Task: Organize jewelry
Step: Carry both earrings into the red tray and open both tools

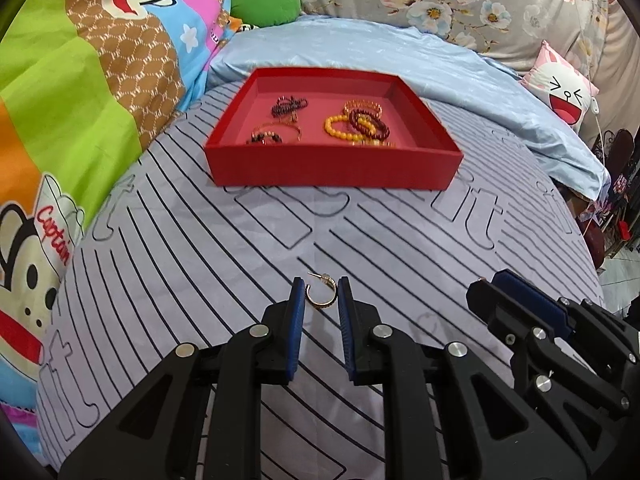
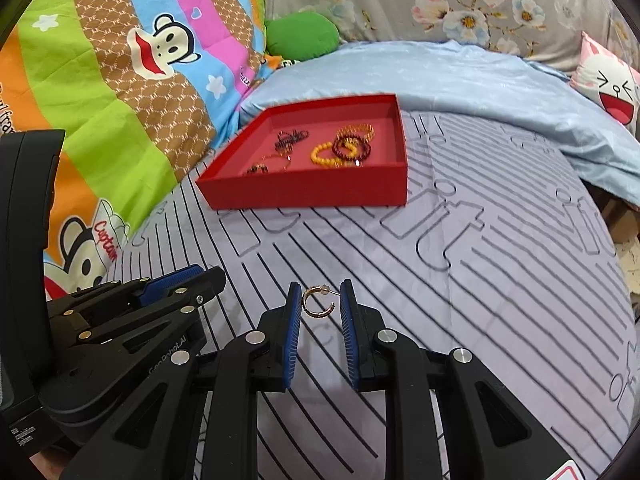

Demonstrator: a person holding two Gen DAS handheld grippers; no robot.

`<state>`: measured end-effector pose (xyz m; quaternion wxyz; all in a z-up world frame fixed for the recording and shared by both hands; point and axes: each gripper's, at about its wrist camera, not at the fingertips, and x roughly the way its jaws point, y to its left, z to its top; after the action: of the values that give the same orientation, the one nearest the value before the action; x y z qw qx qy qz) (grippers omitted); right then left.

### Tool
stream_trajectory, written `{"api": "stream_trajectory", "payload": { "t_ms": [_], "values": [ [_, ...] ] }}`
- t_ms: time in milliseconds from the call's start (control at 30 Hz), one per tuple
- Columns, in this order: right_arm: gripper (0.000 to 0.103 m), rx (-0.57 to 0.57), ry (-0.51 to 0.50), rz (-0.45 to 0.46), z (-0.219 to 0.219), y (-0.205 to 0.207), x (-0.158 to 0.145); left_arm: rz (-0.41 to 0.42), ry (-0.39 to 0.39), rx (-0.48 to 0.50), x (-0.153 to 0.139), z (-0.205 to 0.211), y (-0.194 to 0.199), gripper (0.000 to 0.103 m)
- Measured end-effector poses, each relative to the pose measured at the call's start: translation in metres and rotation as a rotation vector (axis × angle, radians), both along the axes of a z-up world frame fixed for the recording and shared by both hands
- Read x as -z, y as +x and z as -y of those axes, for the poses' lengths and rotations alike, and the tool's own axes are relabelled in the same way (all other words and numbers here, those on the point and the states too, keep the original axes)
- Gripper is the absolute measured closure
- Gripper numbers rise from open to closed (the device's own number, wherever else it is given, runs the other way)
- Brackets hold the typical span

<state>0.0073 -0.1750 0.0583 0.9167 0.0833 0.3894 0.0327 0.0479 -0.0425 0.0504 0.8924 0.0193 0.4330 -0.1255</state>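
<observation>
My left gripper (image 1: 320, 295) is shut on a small gold hoop earring (image 1: 318, 304), which hangs between the blue pads above the striped sheet. My right gripper (image 2: 320, 300) is shut on a second gold hoop earring (image 2: 316, 314) in the same way. The two grippers are side by side: the right gripper (image 1: 516, 292) shows at the right of the left wrist view, and the left gripper (image 2: 180, 280) at the left of the right wrist view. Farther ahead on the bed stands a red tray (image 1: 332, 168) (image 2: 304, 192) holding several bead bracelets, among them a yellow one (image 1: 340, 128) (image 2: 324, 156).
A cartoon monkey quilt (image 1: 80, 100) rises along the left. Behind the tray lie a green cushion (image 1: 264, 4) and a light-blue blanket (image 1: 440, 64). A laughing-face pillow (image 1: 564, 92) sits at the far right, where the bed edge drops off.
</observation>
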Motion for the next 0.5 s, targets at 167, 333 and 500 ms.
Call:
{"api": "stream_trajectory", "payload": {
  "t_ms": [167,333,500],
  "values": [
    [0.084,-0.012,-0.015,0.038,-0.003,0.012,-0.017,0.036,-0.006,0.000,-0.020,0.000,0.010,0.087],
    [0.084,-0.009,-0.034,0.087,-0.004,0.032,-0.035,0.080,-0.010,-0.004,-0.040,0.001,0.028,0.087],
    [0.084,-0.009,-0.047,0.124,-0.002,0.058,-0.051,0.119,0.002,-0.007,-0.055,0.003,0.052,0.087]
  ]
}}
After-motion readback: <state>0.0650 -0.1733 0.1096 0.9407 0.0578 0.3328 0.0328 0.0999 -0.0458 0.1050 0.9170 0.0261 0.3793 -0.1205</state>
